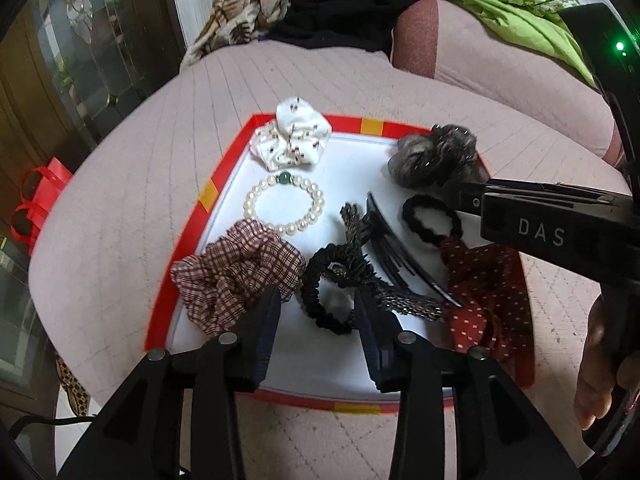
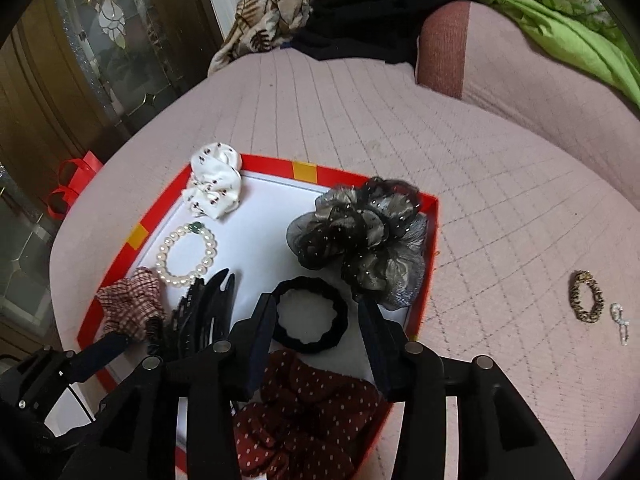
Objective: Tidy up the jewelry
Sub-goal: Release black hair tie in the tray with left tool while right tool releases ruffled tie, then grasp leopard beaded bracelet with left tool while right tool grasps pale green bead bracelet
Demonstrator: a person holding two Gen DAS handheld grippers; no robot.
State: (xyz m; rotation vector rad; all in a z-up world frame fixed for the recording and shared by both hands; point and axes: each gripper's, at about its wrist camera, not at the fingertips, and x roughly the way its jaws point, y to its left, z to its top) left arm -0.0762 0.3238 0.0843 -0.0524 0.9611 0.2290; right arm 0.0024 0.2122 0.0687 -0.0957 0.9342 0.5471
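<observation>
Left wrist: six scrunchies (image 1: 236, 272), one pearl bracelet (image 1: 285, 204), both tools (image 1: 316, 312) spread, empty.

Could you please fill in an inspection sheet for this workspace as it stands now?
Surface: pink quilted cushion, bearing a red-rimmed white tray.
Job's things: in the tray, a white pearl bracelet, white printed scrunchie, checked scrunchie, black hair claw, black velvet hair tie, grey organza scrunchie, red dotted scrunchie.
Clutter: leopard-print hair tie and silver earring on the cushion outside the tray.
Grippers: left gripper and right gripper, jaws open, empty.
Cables: black cable.
Surroundings: green cloth, red bag.
</observation>
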